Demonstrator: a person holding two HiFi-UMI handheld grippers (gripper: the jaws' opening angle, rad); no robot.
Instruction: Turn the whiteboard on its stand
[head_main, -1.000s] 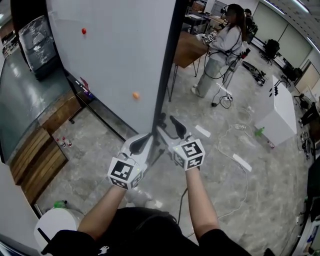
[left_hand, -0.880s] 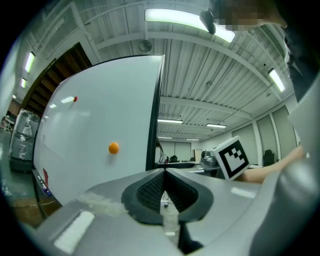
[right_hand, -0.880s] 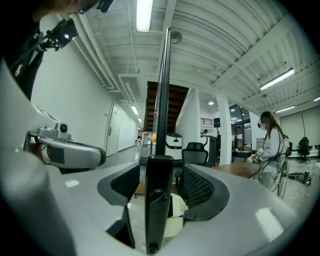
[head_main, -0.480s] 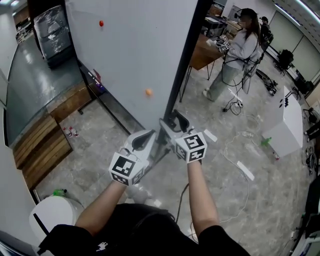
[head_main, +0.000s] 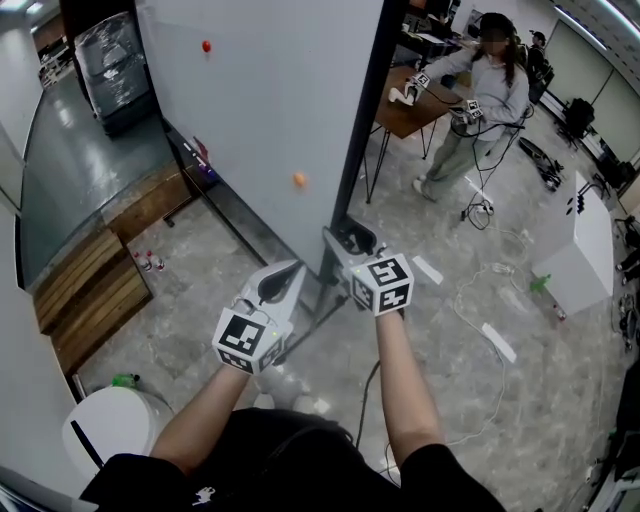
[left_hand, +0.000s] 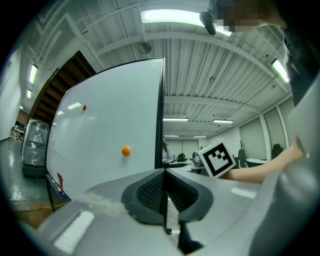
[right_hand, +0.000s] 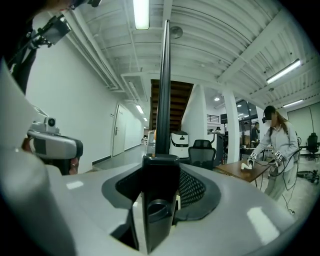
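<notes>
- Jaws of the left gripper (left_hand: 164, 197) were pressed together on the thin dark edge of the whiteboard (left_hand: 115, 135). The right gripper (right_hand: 160, 192) had just been closing its jaws, which sat clamped on the thicker dark frame piece (right_hand: 161, 167) of that same edge.
- The whiteboard stood upright on the floor (head_main: 560, 400), its near vertical edge straight ahead of the person. Both grippers met that edge low down, just beside each other.
- Likely risk: the left grip held only a thin strip, so a sharp pull could let the edge slide out of the jaws.
- Likely risk: if one gripper pushed harder than the other, the board could twist against its stand or swing unevenly.
- Likely risk: a jerk might shake a magnet off the board's face.
- Count: one whiteboard and two grippers. There were two magnets, one red (head_main: 206, 46) near the top edge and one orange (head_main: 298, 180) lower, nearer the held edge.
- One other person (head_main: 490, 90) stood well apart, beyond the far side.
</notes>
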